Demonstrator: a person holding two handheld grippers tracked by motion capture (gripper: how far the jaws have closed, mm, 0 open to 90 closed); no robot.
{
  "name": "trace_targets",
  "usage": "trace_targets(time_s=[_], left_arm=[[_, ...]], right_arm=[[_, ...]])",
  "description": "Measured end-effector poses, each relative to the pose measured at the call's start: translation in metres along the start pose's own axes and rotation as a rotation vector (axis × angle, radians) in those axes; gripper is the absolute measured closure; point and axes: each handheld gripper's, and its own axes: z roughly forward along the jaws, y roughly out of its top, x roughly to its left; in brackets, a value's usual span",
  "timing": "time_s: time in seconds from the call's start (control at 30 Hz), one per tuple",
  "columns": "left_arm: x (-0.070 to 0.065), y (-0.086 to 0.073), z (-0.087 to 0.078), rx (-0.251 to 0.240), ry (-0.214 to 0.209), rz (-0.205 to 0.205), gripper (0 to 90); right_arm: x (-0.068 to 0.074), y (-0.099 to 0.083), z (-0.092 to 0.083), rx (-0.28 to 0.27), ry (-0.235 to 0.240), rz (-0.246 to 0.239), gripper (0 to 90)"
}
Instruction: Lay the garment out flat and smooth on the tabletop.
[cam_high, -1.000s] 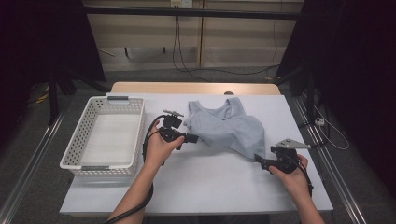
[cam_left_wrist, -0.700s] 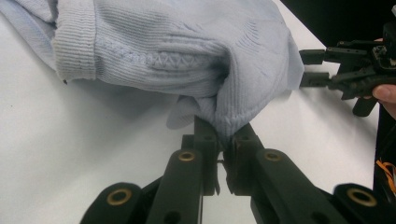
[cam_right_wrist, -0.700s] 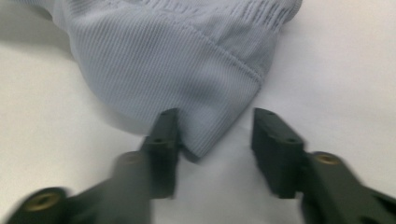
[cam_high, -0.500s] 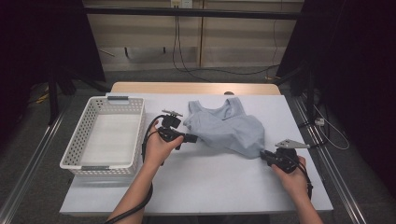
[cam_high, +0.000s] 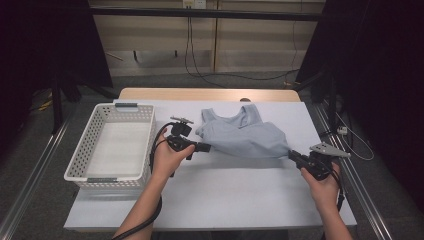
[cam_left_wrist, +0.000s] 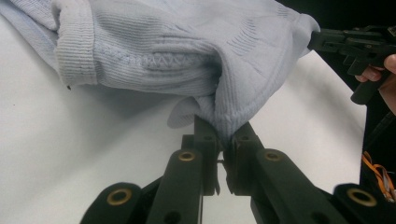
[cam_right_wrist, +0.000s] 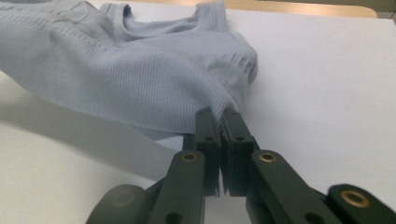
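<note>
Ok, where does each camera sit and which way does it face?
High view: above the near edge, facing forward and down at the table, basket and top; both forearms show.
Left gripper view: on the left gripper, along its jaws pinching the top's hem.
Right gripper view: on the right gripper, along its jaws clamping the hem.
All share the top.

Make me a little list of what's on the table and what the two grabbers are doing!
garment: light blue knit tank top, lower hem lifted off the table
left gripper: shut on the hem's left corner
right gripper: jaws just closed, pinching the hem's right corner
basket: white plastic basket left of the top, nothing inside
table: white
</note>
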Motion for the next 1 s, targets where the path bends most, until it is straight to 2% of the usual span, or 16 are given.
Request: trace_targets(time_s=[0.17,0.4,0.6,0.7,0.83,1.0], left_arm=[[-0.001,0.0,-0.004,-0.013,-0.004,-0.003,85.0],[-0.001,-0.002,-0.005,-0.001,-0.019,-0.012,84.9],[-0.004,-0.004,-0.001,0.016,-0.022,-0.007,84.9],[-0.004,-0.004,-0.001,0.014,-0.03,-0.014,84.9],[-0.005,-0.004,-0.001,0.019,-0.037,-0.013,84.9],[-0.004,-0.005,-0.001,0.023,-0.036,-0.017,84.8]], right_arm=[[-0.002,0.003,-0.001,-0.027,-0.007,0.01,87.2],[0.0,0.002,0.001,-0.007,0.0,0.014,85.7],[-0.001,-0.005,0.008,0.028,0.019,0.019,78.0],[0.002,-0.005,0.01,0.025,0.019,0.014,72.7],[0.007,-0.008,0.014,0.042,0.04,0.008,70.0],[0.008,-0.01,0.018,0.065,0.02,0.017,64.6]])
